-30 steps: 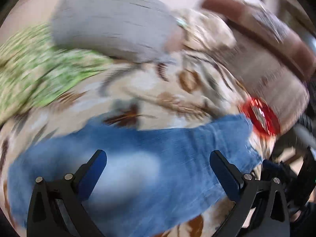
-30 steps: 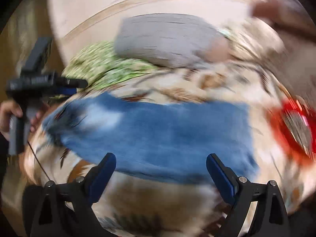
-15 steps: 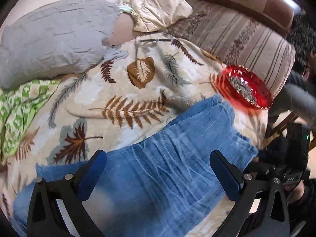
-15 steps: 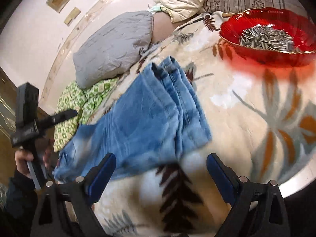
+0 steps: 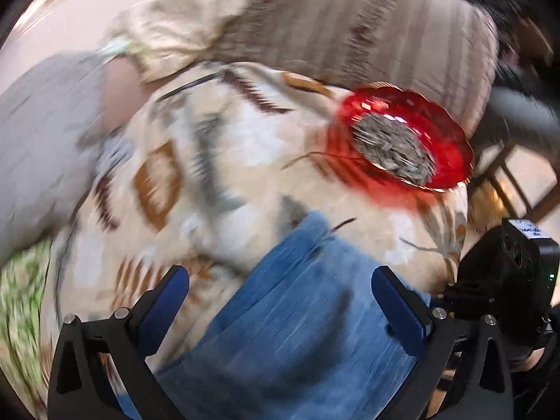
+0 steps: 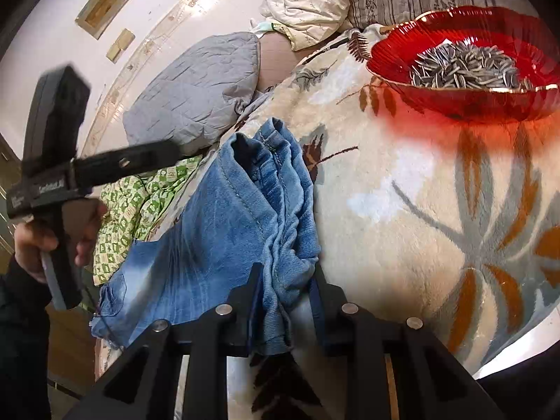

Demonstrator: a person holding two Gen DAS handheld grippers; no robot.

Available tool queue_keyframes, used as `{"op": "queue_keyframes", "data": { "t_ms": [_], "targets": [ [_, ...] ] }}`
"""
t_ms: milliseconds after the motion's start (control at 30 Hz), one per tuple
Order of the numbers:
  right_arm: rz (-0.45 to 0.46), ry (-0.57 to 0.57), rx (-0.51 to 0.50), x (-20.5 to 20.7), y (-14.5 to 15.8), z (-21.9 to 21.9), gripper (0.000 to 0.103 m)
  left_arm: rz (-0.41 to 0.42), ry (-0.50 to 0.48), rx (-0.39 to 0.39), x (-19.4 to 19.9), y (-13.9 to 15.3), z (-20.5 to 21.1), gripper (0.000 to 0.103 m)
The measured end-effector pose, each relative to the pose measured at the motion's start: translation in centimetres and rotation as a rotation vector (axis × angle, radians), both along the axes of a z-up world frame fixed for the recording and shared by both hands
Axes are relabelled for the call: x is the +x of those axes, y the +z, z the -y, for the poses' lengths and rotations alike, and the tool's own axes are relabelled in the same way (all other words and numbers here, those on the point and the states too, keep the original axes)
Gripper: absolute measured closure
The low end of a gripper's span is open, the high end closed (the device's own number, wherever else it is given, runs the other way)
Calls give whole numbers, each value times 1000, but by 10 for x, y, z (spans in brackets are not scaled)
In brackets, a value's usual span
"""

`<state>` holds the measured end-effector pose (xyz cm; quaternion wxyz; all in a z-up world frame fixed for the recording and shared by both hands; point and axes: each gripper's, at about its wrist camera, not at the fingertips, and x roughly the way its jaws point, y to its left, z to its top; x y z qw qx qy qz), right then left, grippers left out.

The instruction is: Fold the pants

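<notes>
The left wrist view is blurred by motion; the blue denim pants (image 5: 297, 332) run out past its bottom edge. The red glass bowl of striped seeds (image 6: 465, 70) is cut by the right edge.

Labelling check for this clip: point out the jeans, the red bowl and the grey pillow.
jeans (image 6: 224, 231): right wrist view, on the flat denim panel left of the bunched edge.
red bowl (image 6: 490, 105): right wrist view, on its front wall below the seeds.
grey pillow (image 6: 196, 94): right wrist view, on the middle of its quilted face.
</notes>
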<state>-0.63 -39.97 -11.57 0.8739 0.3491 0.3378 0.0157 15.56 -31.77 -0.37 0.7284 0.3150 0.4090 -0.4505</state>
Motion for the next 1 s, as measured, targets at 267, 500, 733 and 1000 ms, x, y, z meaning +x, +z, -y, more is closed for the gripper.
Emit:
{"op": "queue_keyframes", "data": {
  "t_ms": [267, 500, 733, 1000],
  "targets": [
    [3, 3, -5, 2, -1, 0, 76, -59, -98, 153, 10, -33, 60, 0],
    [6, 1, 5, 1, -3, 1, 76, -73, -54, 213, 18, -47, 70, 83],
    [4, -5, 1, 0, -3, 2, 76, -27, -84, 228, 6, -49, 66, 91],
    [47, -18, -84, -8, 14, -11, 78, 10, -87, 157, -3, -21, 49, 91]
  ]
}}
